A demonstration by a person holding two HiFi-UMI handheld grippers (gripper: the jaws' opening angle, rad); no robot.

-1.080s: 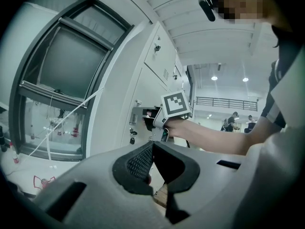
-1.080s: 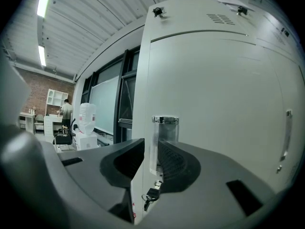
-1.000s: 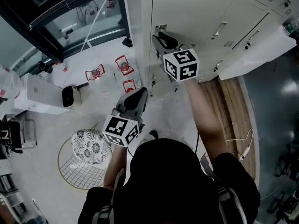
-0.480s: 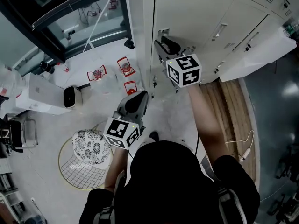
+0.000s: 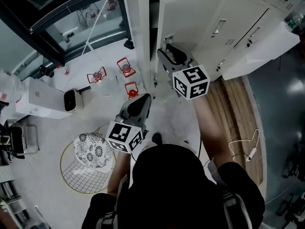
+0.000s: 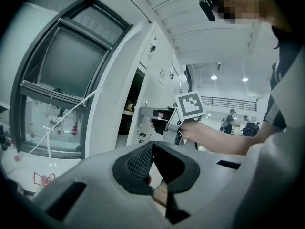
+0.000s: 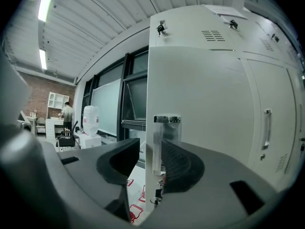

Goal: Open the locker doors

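At the locker door (image 5: 190, 18), already swung ajar from its frame (image 5: 136, 23).
Holds the right claw (image 5: 167, 55) about level at the door's free edge, jaws spread wide after just opening further, with the upright metal handle (image 7: 160, 137) between them, close beside one pad and clear of the other, so ungripped. Holds the left claw (image 5: 138, 103) lower and well back from the door, jaws drawn together at the tips on nothing. Dark inside of the locker (image 6: 135, 87) showing past the door's edge.
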